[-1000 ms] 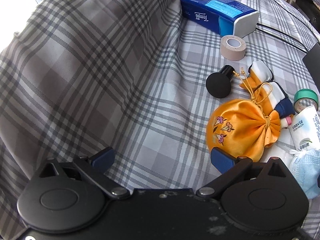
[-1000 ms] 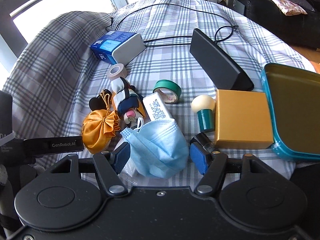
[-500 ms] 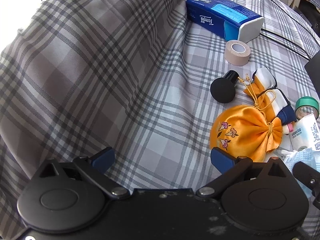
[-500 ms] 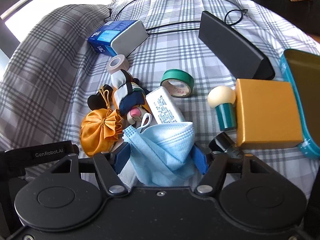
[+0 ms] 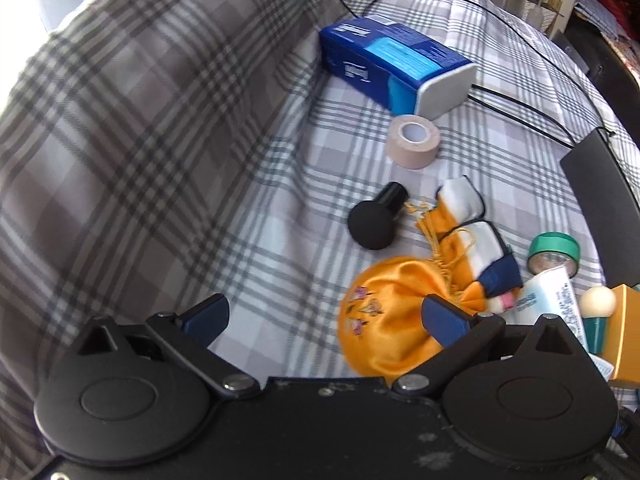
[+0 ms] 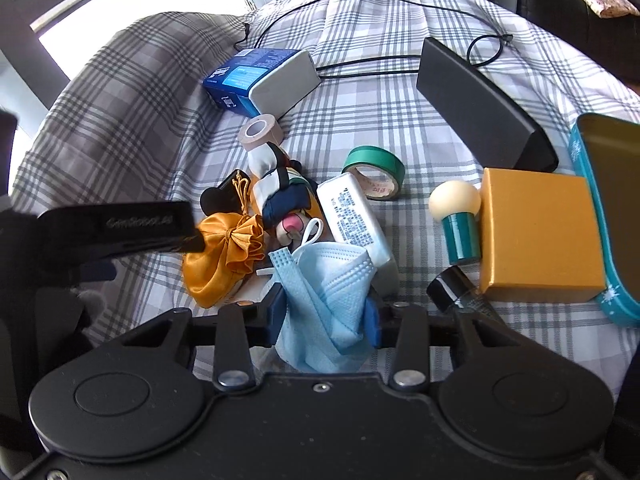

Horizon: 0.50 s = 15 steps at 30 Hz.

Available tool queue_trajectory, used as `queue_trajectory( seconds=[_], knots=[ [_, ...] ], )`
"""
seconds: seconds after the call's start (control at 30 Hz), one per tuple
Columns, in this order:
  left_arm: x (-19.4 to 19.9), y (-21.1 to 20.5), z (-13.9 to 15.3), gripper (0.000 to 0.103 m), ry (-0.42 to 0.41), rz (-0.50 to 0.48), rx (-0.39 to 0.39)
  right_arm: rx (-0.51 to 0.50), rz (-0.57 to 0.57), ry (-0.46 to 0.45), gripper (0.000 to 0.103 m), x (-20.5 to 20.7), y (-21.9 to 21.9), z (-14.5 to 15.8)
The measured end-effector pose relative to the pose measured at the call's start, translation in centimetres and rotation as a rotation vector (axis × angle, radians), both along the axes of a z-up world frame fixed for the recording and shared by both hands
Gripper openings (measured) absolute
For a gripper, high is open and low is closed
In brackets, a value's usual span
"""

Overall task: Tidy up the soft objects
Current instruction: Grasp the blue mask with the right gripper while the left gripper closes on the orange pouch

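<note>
Evidently the pick-up step is in hand: the right gripper (image 6: 326, 316) has clamped its blue pads on the blue face mask (image 6: 326, 280), bunching it into vertical folds at the near edge of the clutter on the plaid-covered table (image 6: 400, 92). The mask's long axis runs away from the gripper, its pleated top edge pointing toward the white tissue packet (image 6: 356, 220), with one ear loop (image 6: 312, 234) trailing over the striped pouch (image 6: 280, 184). The left gripper (image 5: 320, 320) hangs open beside the orange satin bag (image 5: 384, 320) (not gripping it, I think, though blur hides the contact). Next calls for a clean lift, freeing the loop, then carrying the mask, probably to the teal tin (image 6: 600, 216).
</note>
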<state>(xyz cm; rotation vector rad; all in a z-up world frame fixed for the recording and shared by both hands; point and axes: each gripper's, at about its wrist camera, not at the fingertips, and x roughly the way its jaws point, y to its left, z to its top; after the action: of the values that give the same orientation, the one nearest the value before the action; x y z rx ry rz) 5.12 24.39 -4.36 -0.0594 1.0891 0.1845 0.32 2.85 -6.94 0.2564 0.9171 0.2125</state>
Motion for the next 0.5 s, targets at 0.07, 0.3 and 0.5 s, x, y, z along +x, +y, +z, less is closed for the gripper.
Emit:
queue_trajectory(
  seconds=[0.07, 0.3, 0.5],
  knots=[
    [0.3, -0.6, -0.5, 0.103, 0.012, -0.009, -0.013, -0.002, -0.01, -0.003, 0.042, -0.3, -0.3, 0.1],
    [1.6, -1.8, -1.9, 0.103, 0.042, -0.036, -0.021, -0.011, -0.044, 0.02, 0.042, -1.2, -1.5, 0.1],
    [1.5, -2.2, -1.7, 0.103, 0.021, -0.049, -0.034, -0.003, -0.065, 0.033, 0.042, -1.2, -2.1, 0.0]
  ],
)
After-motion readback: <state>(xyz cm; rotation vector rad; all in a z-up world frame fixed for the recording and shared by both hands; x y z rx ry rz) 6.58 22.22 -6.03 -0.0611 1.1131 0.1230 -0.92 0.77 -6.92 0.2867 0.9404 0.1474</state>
